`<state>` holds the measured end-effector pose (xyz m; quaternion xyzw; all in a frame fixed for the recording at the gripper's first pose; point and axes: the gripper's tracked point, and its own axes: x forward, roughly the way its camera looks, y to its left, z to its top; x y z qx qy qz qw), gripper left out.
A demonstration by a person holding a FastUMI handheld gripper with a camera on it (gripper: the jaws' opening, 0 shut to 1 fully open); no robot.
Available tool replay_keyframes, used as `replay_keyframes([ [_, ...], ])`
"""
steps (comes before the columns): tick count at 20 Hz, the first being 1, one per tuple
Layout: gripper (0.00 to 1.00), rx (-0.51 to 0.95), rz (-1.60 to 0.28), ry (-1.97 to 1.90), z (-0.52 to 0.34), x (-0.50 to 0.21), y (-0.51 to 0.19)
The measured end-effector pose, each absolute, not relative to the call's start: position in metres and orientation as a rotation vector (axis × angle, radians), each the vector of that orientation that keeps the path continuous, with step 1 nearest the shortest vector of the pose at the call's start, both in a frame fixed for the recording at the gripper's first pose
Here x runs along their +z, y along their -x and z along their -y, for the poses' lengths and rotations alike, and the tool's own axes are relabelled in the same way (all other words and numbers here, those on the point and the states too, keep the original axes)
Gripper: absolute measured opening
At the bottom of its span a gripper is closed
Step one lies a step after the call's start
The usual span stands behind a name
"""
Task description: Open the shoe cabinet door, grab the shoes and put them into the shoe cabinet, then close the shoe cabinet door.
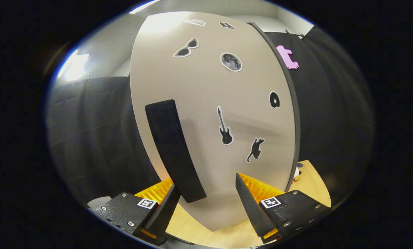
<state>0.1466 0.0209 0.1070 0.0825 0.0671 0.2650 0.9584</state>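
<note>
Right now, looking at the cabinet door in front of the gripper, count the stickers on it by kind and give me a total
On the cabinet door, just beyond the open gripper, beside the black handle:
Sunglasses: 1
Moon: 1
Guitar: 1
Cat: 1
Round black sticker, shape unclear: 1
Small stickers near the door's top, too distorted to identify: 2
Total: 7

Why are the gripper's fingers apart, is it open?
Open. The gripper has its fingers spread, with the long black handle on the beige stickered cabinet door reaching down between them, not yet squeezed.
</note>
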Motion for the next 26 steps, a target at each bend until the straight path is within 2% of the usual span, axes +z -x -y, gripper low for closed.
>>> replay_keyframes([
  [3,0.96,0.537,-0.143,-0.159,-0.024,0.108,-0.147],
  [16,0.96,0.527,-0.106,-0.056,-0.052,0.118,-0.169],
  [26,0.98,0.418,-0.069,-0.035,-0.060,0.117,-0.187],
])
